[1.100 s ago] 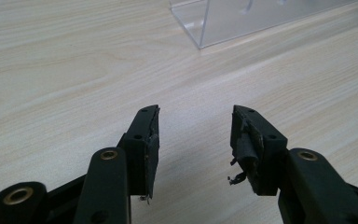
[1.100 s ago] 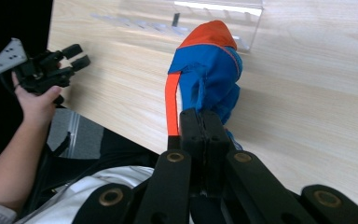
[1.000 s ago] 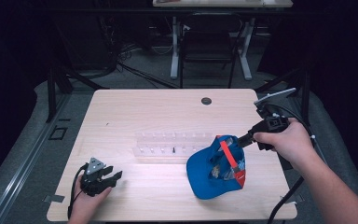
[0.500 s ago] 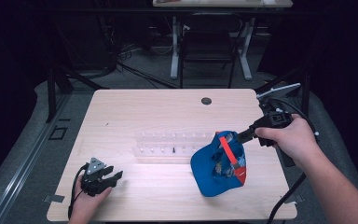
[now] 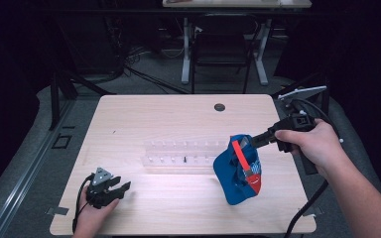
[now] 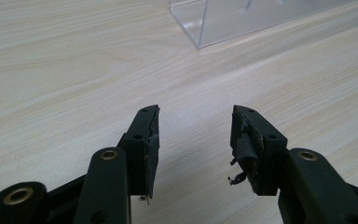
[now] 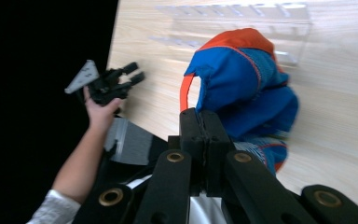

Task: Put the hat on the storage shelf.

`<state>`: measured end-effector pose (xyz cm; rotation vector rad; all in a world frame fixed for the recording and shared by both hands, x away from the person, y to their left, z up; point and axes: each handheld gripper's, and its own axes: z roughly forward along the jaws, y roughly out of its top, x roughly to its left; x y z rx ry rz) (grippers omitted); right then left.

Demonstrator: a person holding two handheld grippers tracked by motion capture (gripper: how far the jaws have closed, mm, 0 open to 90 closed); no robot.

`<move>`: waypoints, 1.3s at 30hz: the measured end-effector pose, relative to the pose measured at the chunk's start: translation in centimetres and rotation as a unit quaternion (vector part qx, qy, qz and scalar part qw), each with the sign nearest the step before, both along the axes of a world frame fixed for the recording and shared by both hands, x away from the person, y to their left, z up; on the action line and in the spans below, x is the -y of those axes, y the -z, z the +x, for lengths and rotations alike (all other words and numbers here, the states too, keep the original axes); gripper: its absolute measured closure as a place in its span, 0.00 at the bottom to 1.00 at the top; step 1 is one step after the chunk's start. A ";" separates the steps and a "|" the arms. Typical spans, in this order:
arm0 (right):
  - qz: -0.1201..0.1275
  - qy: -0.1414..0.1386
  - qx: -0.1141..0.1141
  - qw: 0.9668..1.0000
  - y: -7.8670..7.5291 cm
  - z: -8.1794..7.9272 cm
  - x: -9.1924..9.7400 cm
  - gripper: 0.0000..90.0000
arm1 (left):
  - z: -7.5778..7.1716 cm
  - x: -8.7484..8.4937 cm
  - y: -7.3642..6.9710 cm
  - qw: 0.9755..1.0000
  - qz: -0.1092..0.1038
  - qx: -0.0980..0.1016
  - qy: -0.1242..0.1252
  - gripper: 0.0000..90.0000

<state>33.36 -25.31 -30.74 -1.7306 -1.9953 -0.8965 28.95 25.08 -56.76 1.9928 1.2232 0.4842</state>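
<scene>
Since a second ago the blue cap [image 5: 238, 171] is hanging a little higher and farther toward 3 o'clock, its lower edge lifting off the table [image 5: 178, 114], while the left gripper [image 5: 121, 189] is keeping its place near the 7 o'clock corner. The right gripper [image 5: 250, 144] is pinching the cap's fabric, its jaws pressed tight together in the right gripper view [image 7: 204, 122]; the cap is dangling at about 4 o'clock on the table, just in front of the clear acrylic rack [image 5: 183, 153]. The cap is soft, crumpled cloth, blue with an orange-red strap [image 5: 239, 153] and a red-trimmed brim [image 7: 235, 38]. The left gripper is resting low over the bare wood with its jaws standing wide and nothing between them [image 6: 193, 140]; its pads [image 6: 245, 148] are looking frayed. The table is pale, fine-grained wood with rounded corners and a dark round grommet [image 5: 220, 107] toward 12 o'clock. The rack is a long transparent box with rows of small pegs.
</scene>
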 end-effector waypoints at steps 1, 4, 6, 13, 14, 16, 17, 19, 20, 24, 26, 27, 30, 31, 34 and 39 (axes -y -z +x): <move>0.007 0.001 -0.001 1.000 0.0 0.0 0.0 1.00 | 0.0 0.0 0.0 1.000 0.001 0.000 0.001 0.58; 0.026 0.001 0.002 1.000 0.0 0.0 0.0 1.00 | 0.0 0.1 0.0 1.000 0.000 0.001 0.001 0.58; 0.037 0.003 0.002 0.999 -0.1 0.1 -0.1 1.00 | -0.1 0.2 0.0 1.000 0.000 0.001 0.002 0.58; 0.081 0.006 0.018 0.997 -0.6 0.2 -0.2 1.00 | -0.1 0.4 -0.2 1.000 -0.002 0.005 0.006 0.57; 0.083 0.004 0.020 0.996 -0.6 0.2 -0.2 1.00 | -0.1 0.4 -0.2 1.000 -0.003 0.006 0.005 0.57; 0.094 0.003 0.022 0.995 -0.7 0.3 -0.3 1.00 | -0.1 0.4 -0.2 1.000 -0.005 0.008 0.003 0.57; 0.098 0.001 0.022 0.995 -0.7 0.4 -0.4 1.00 | -0.1 0.4 -0.2 1.000 -0.004 0.006 0.005 0.57; 0.107 -0.001 0.027 0.994 -0.7 0.5 -0.6 1.00 | -0.1 0.5 -0.2 1.000 -0.006 0.009 0.002 0.57; 0.108 -0.005 0.025 0.994 -0.8 0.6 -0.7 1.00 | -0.2 0.5 -0.2 1.000 -0.005 0.009 0.002 0.57; 0.121 -0.009 0.033 0.992 -1.1 0.8 -1.3 1.00 | -0.2 0.6 -0.4 1.000 -0.009 0.011 0.002 0.57; 0.123 -0.007 0.038 0.992 -1.4 1.0 -1.6 1.00 | -0.4 0.7 -0.5 1.000 -0.010 0.014 0.002 0.57; 0.123 -0.007 0.039 0.992 -1.5 1.1 -1.7 1.00 | -0.4 0.8 -0.5 1.000 -0.014 0.011 0.004 0.57; 0.134 -0.008 0.045 0.990 -1.8 1.3 -2.1 1.00 | -0.6 1.0 -0.7 1.000 -0.016 0.014 0.007 0.57; 0.139 -0.006 0.047 0.989 -1.9 1.4 -2.2 1.00 | -0.6 1.1 -0.7 1.000 -0.018 0.017 0.007 0.57; 0.149 -0.004 0.052 0.987 -2.2 1.9 -2.6 1.00 | -0.7 1.5 -1.0 1.000 -0.018 0.018 0.015 0.57; 0.160 -0.003 0.057 0.985 -2.3 2.6 -3.5 1.00 | -0.8 2.3 -1.5 0.999 -0.026 0.030 0.028 0.57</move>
